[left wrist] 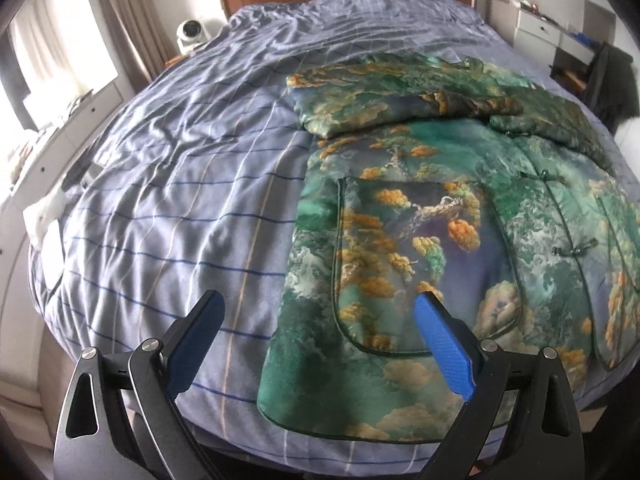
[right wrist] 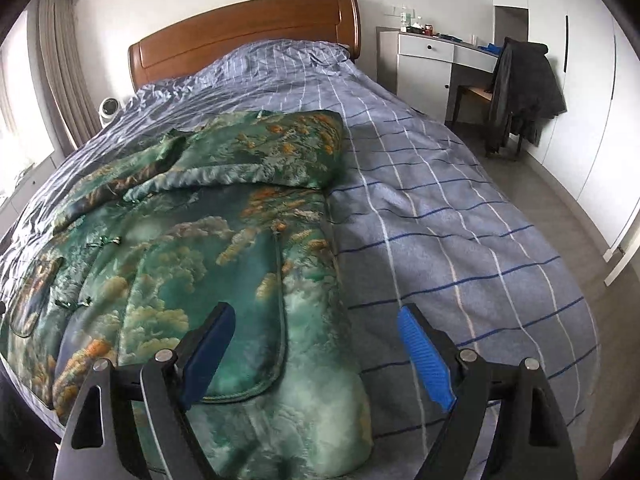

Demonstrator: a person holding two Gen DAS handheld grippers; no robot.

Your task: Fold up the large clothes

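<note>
A large padded jacket (left wrist: 420,216) with a green, teal and orange cloud print lies front up on the bed, both sleeves folded across its chest. It also shows in the right wrist view (right wrist: 192,248). My left gripper (left wrist: 320,312) is open and empty, hovering above the jacket's lower left hem corner. My right gripper (right wrist: 316,320) is open and empty, hovering above the jacket's lower right hem edge. Frog buttons (left wrist: 574,249) run down the front.
The bed has a blue checked duvet (left wrist: 168,200) and a wooden headboard (right wrist: 240,36). A white fan (left wrist: 192,34) stands by the curtain. A white desk (right wrist: 436,60) and a chair draped with a dark coat (right wrist: 524,88) stand right of the bed.
</note>
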